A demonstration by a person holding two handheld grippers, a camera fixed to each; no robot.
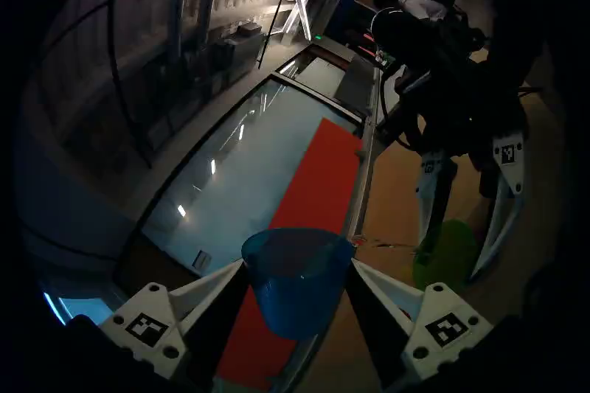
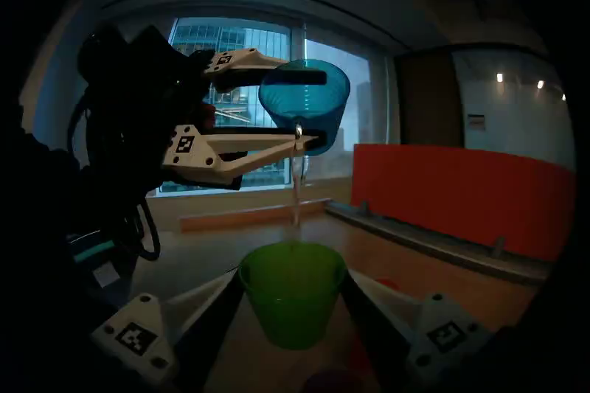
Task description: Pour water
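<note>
Water [image 2: 296,186] falls from tilted translucent blue cup [image 2: 304,102], upper centre, gripped by left tongs [image 2: 321,109], into green cup [image 2: 293,301] gripped by right tongs [image 2: 293,279].

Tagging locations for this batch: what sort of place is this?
Probably a high-rise office or lab: a large window facing tall buildings, an orange partition, a wooden tabletop.

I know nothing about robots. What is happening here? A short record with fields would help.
left gripper: shut on a translucent blue plastic cup, tipped
right gripper: shut on a translucent green plastic cup, upright, below the blue one
stream of water: thin, falling from blue cup into green cup
behind: window, orange panel
</note>
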